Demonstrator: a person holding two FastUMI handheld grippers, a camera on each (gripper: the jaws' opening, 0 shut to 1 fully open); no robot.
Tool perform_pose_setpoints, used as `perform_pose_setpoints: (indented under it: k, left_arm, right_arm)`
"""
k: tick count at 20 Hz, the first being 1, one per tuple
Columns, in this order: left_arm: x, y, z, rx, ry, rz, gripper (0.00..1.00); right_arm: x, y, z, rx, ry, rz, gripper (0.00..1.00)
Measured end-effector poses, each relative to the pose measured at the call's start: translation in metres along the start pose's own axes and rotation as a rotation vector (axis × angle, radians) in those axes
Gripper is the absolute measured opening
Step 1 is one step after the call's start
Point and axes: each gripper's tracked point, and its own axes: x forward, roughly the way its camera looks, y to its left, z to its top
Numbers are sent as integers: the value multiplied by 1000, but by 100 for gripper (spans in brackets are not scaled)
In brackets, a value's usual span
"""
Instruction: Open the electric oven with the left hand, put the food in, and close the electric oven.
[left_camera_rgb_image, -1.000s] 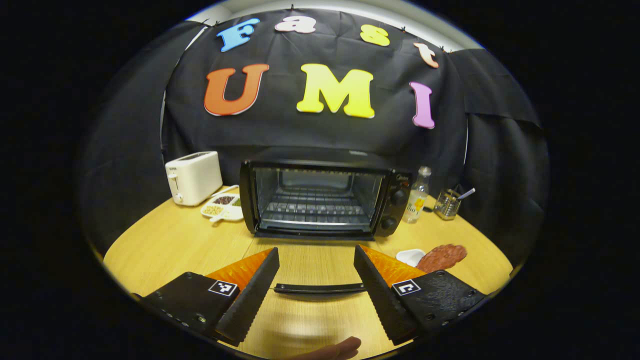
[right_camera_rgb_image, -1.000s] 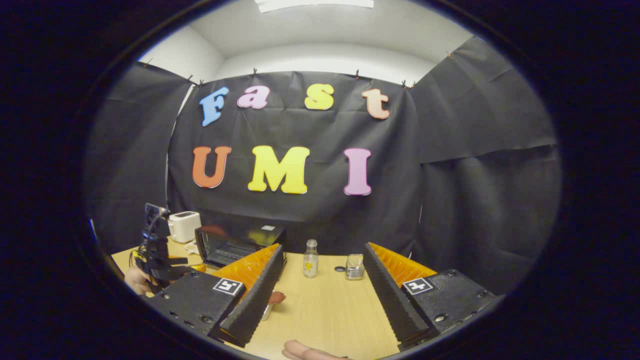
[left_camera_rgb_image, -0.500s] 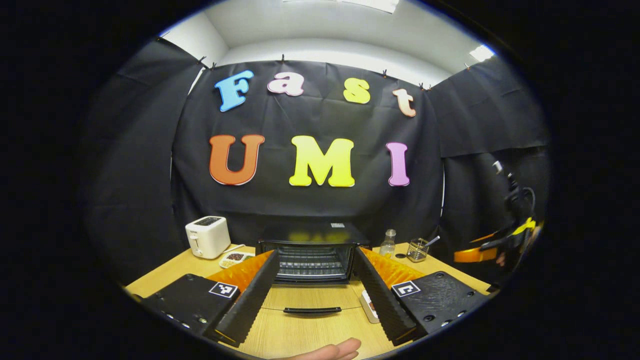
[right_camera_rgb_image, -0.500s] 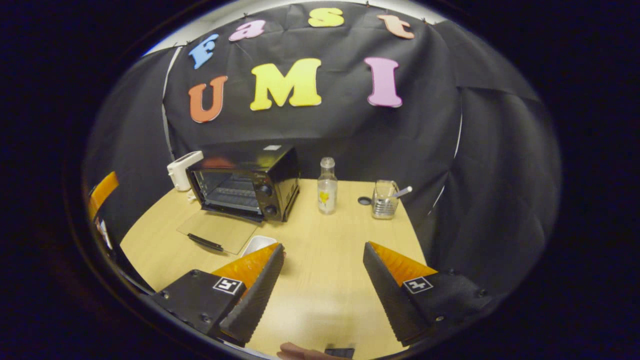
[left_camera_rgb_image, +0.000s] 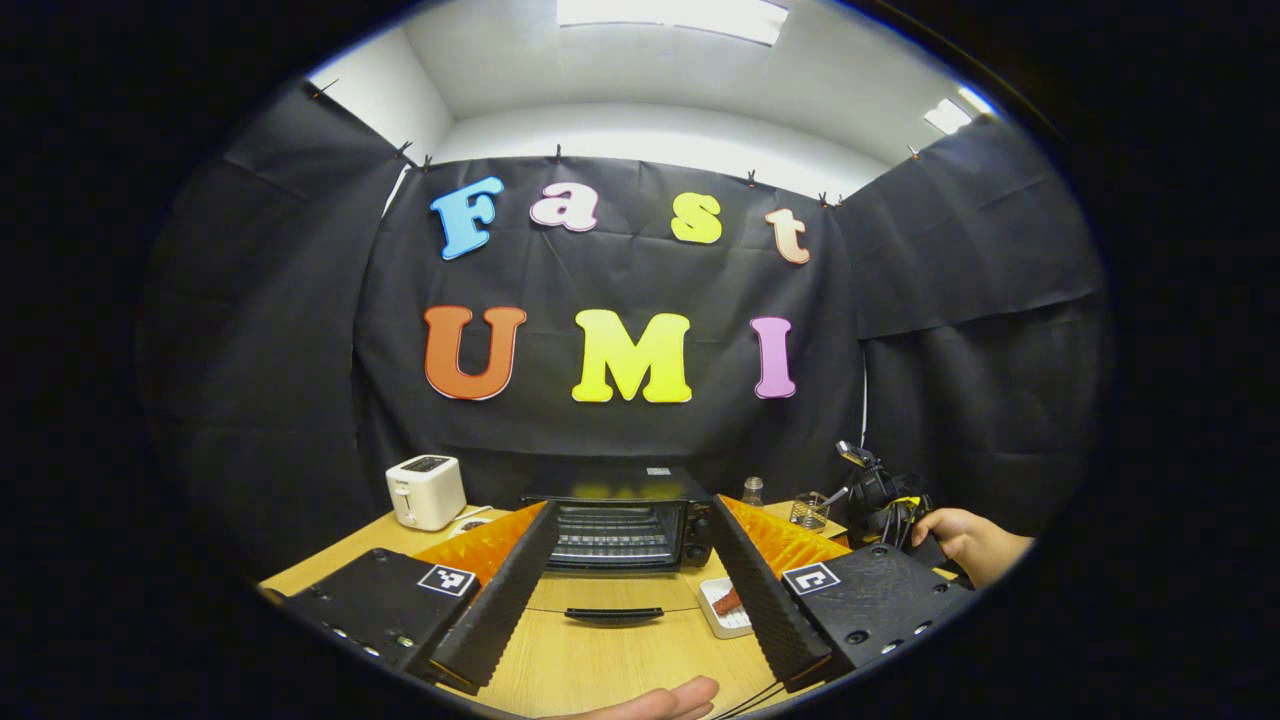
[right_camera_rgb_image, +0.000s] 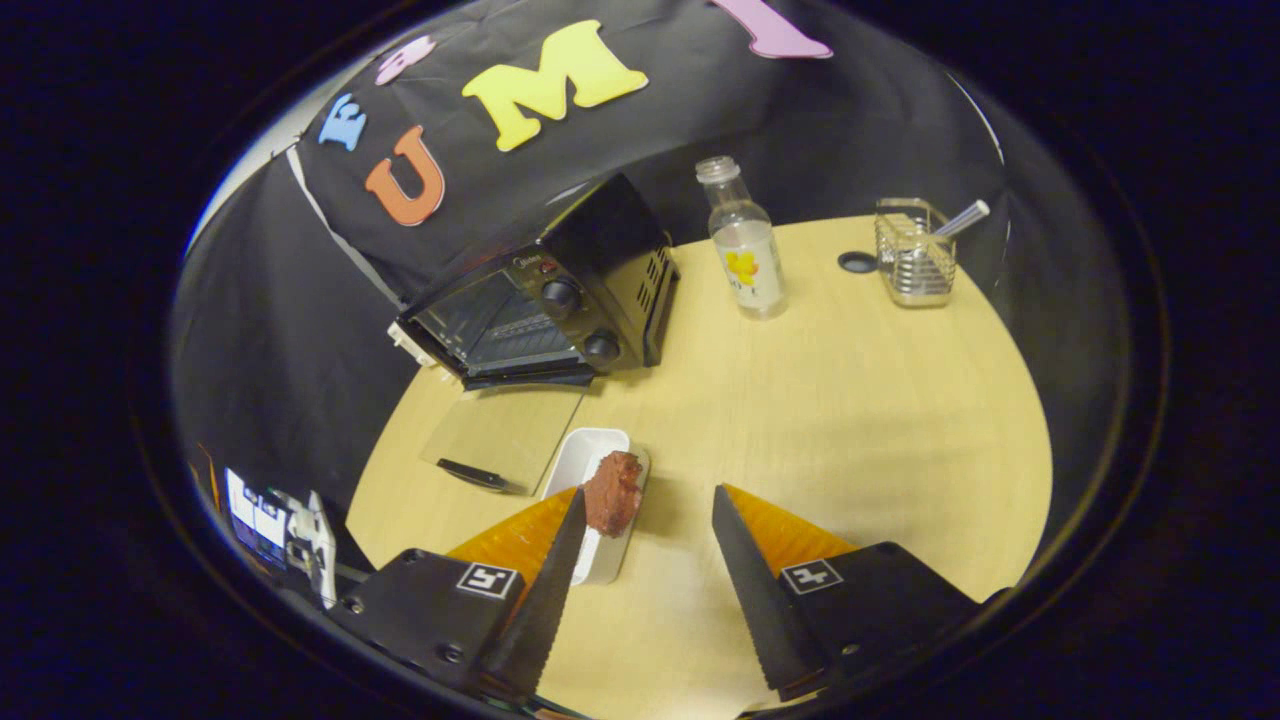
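The black electric oven (left_camera_rgb_image: 620, 530) stands at the back of the wooden table with its glass door (right_camera_rgb_image: 505, 435) folded down flat and the door handle (left_camera_rgb_image: 613, 613) toward me. My left gripper (left_camera_rgb_image: 633, 503) is open, held back from the oven, holding nothing. A red-brown piece of food (right_camera_rgb_image: 612, 490) lies in a white dish (right_camera_rgb_image: 585, 465) beside the door. My right gripper (right_camera_rgb_image: 648, 495) hovers open just over the dish, with the food next to its left fingertip and not touching it. In the left gripper view, a hand (left_camera_rgb_image: 965, 540) holds the right gripper over the dish (left_camera_rgb_image: 722, 610).
A white toaster (left_camera_rgb_image: 425, 490) stands left of the oven. To the oven's right are a clear bottle (right_camera_rgb_image: 745, 255), a black cap (right_camera_rgb_image: 857, 262) and a wire holder (right_camera_rgb_image: 915, 255) with a utensil in it. Bare tabletop (right_camera_rgb_image: 850, 400) lies right of the dish.
My left gripper has drawn back and up from the open oven. My right gripper has tilted down and closed in on the dish, so the food now sits between its fingers.
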Motion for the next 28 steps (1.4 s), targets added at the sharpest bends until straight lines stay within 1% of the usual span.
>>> perform_pose_setpoints:
  k: [1,2,3,4,5,6,7,9,11,14,18,22,25,28]
  left_arm:
    - [-1,-3,-5,9,16,-6,96]
    - [-2,-9,-12,2,40,-23,95]
    - [-3,-13,-18,-18,62,-33,95]
    - [-3,-16,-22,-33,77,-40,96]
    - [-4,-17,-24,-35,89,-44,96]
    - [-5,-14,-25,-30,97,-31,96]
    - [-7,-8,-26,-18,96,-12,96]
    - [-9,-1,-22,12,77,10,96]
    - [-13,1,-22,23,71,15,96]
    - [-18,8,-22,16,74,29,96]
    - [-23,21,-24,5,82,53,96]
    - [-22,35,-30,-8,100,72,95]
    - [-20,50,-35,-10,110,104,96]
    - [-19,57,-43,-17,123,113,96]
  right_arm:
    - [9,1,-5,22,15,31,78]
    - [17,3,-9,41,38,59,70]
    - [24,5,-12,64,56,84,65]
    - [27,13,-18,79,79,136,44]
    - [27,16,-14,109,70,164,29]
    - [26,17,-18,107,63,156,13]
    - [25,13,-18,79,49,143,10]
    - [19,20,-19,18,12,108,8]
    - [3,25,-17,-44,-30,73,8]
    - [-21,36,-15,-166,-96,15,8]
    - [-37,53,-13,-314,-177,-71,8]
    - [-52,75,-8,-415,-260,-115,8]
    - [-63,88,-2,-526,-338,-192,8]
    - [-59,105,9,-638,-424,-275,8]
